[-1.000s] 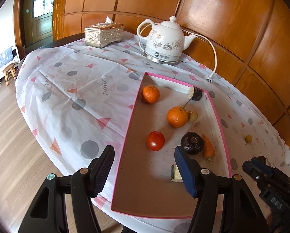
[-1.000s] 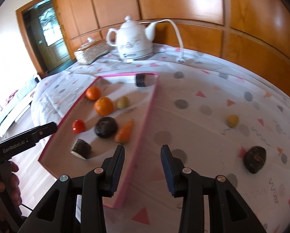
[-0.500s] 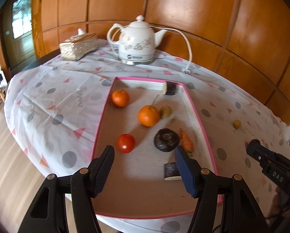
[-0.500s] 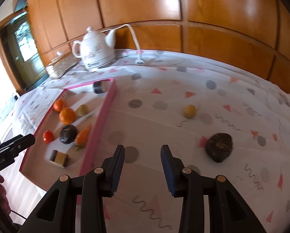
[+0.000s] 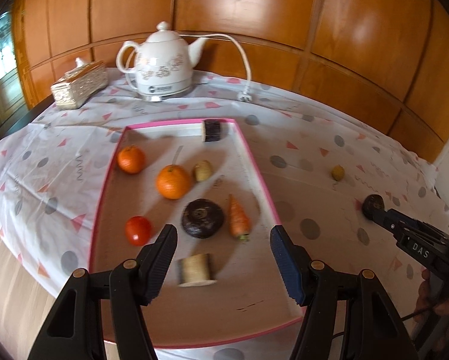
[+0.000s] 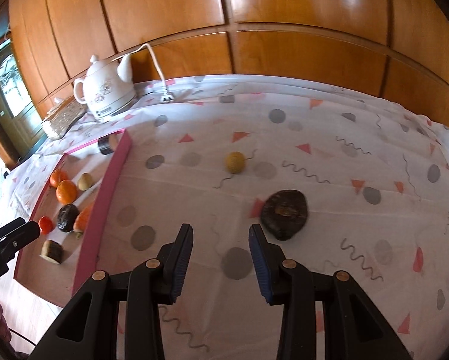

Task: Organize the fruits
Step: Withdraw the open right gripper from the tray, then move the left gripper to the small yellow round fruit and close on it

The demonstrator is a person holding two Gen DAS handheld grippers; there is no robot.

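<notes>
Tray: shallow pink-rimmed box on the tabletop, left of the bare cloth.
Tray contents: two oranges toward the far left; a red tomato near the left wall; a dark round fruit in the middle, just beside a carrot; a small yellowish fruit; a cut cylindrical piece nearest the camera; a dark cylindrical piece against the far wall.
Fruit outside tray: a small yellow fruit and a dark wrinkled fruit lie on the cloth, well apart from the tray; the kind of the dark one cannot be told through the blur.
Background items: white kettle with cord, and a tissue box, at the far edge.
Left claw: tilted downward above the near end of the tray, jaws parted, released; the cut piece shows between the fingers but untouched.
Right claw: tilted downward above the bare cloth, jaws narrowly parted, grasping nothing; the dark wrinkled fruit lies just beyond its right finger.
Hands: part of a hand shows at the right edge of the left wrist view, gripping the other tool.
</notes>
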